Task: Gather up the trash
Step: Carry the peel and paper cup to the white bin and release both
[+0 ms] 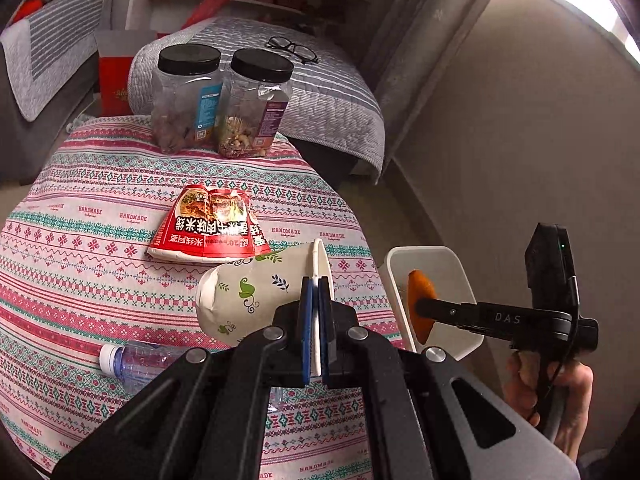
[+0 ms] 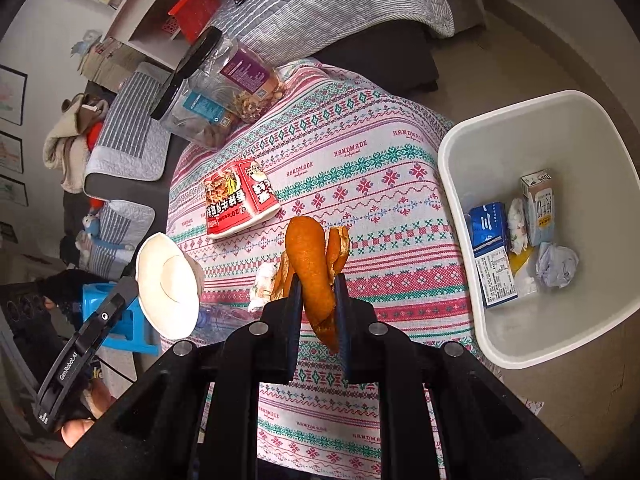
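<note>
Pinching the rim of a paper cup [image 1: 256, 296], the left tool [image 1: 318, 312] has its blue pads nearly together, the cup wall clamped between them. The cup lies on its side in the grip, base pointing to the tool's left, over the patterned table [image 1: 92, 264]. Just beyond the cup a flattened red noodle cup [image 1: 208, 224] lies on the cloth, and below the tool's left side a clear plastic bottle [image 1: 136, 360] with a white cap lies flat. Farther ahead stand two clear jars [image 1: 220, 100] with black lids.

The right tool [image 2: 318, 292] grips an orange peel [image 2: 310, 264] between narrow-set pads; the peel sticks up past the fingertips and hangs down between them. To this tool's right, beside the table edge, sits a white bin [image 2: 460, 184] holding cartons and crumpled paper. More peel and a small wrapper [image 2: 262, 284] lie on the table just left of the fingertips. The paper cup's base [image 2: 168, 284] shows at this tool's left.
</note>
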